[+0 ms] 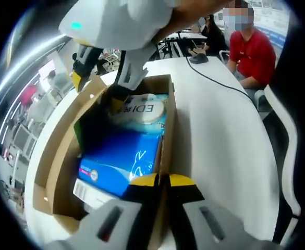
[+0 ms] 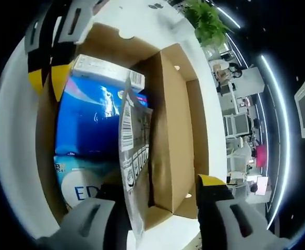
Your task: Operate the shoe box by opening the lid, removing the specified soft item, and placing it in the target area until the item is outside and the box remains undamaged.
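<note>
Open brown cardboard shoe box (image 1: 63, 156) lying on a white tabletop (image 1: 220, 140), lid folded out flat to one side. Inside: a blue plastic-wrapped soft pack (image 1: 121, 159) lying flat, a round white-and-light-blue package printed with "EDI" (image 1: 144, 110) at one end, and a white labelled carton edge (image 1: 89, 194) at the other. Seen in the right gripper view: a grey foil pouch with barcode and printed icons (image 2: 131, 156) standing on edge between the blue pack and the box's inner wall.

Left gripper (image 1: 162, 181) at the near end of the box, yellow-tipped fingers (image 1: 142, 181) pressed almost together over the thin cardboard side wall; actual pinch on the wall hard to confirm.

Right gripper (image 2: 157, 192) reaching down into the far end of the box, fingers spread wide; one finger (image 2: 209, 182) outside on the lid-side wall, the other down beside the round package and largely hidden. Nothing clamped between them as far as visible. Same gripper seen from the left gripper view (image 1: 97, 94) straddling the box wall.

Person in a red shirt (image 1: 254, 52) seated beyond the tabletop; black cable (image 1: 215, 80) across it; green plant (image 2: 207, 21) past the far corner.
</note>
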{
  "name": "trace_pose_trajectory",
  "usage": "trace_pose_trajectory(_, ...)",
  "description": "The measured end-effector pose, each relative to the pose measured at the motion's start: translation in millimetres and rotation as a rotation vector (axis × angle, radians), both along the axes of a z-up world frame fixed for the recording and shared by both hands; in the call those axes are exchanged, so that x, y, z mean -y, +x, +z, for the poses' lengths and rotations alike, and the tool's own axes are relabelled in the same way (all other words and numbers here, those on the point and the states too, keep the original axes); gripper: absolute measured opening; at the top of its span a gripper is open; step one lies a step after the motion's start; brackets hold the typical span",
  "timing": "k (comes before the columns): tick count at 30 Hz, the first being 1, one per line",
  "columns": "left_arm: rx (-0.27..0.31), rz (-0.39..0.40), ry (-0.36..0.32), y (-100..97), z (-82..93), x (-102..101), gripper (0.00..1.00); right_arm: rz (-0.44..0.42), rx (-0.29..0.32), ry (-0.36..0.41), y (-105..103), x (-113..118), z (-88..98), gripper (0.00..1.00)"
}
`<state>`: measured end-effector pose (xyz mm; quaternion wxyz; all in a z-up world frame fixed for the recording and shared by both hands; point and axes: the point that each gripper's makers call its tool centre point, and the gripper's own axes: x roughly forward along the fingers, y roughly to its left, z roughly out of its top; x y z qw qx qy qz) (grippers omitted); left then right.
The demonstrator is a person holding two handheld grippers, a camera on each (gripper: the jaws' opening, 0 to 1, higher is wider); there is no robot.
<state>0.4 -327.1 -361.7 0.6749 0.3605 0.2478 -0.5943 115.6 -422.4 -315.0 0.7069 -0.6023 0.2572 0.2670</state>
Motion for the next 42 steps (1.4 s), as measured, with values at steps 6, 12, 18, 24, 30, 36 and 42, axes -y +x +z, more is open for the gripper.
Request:
trace_pose_trajectory(6, -0.001, 0.0, -0.001, 0.7, 0.3, 0.2, 0.06, -0.041, -0.046, 0.061, -2.3, 1.0, -6.5, 0.39)
trace_pose_trajectory(12, -0.001, 0.001, -0.002, 2.0, -0.2, 0.3, 0.06, -0.011, -0.068, 0.031, -4.8, 0.5, -10.8, 0.28)
trace_pose_trajectory(18, -0.002, -0.001, -0.003, 2.1, -0.5, 0.3, 0.06, 0.013, -0.088, 0.014, -9.2, -1.7, -18.4, 0.2)
trace_pose_trajectory(24, -0.002, 0.0, -0.003, 2.6, -2.2, 0.6, 0.06, 0.018, -0.101, 0.009, -10.2, -1.9, -20.4, 0.16)
trace_pose_trajectory(30, -0.003, 0.007, -0.004, 2.1, -0.9, 0.2, 0.06, 0.04, -0.112, -0.01, -11.4, -2.5, -22.8, 0.08)
trace_pose_trajectory(36, -0.002, 0.009, -0.004, 1.4, -0.5, -0.2, 0.06, 0.04, -0.129, -0.011, -14.4, -3.3, -26.6, 0.05)
trace_pose_trajectory(42, -0.001, 0.007, -0.003, 1.8, 0.0, -0.2, 0.06, 0.046, -0.121, -0.014, -13.1, -3.4, -24.3, 0.02)
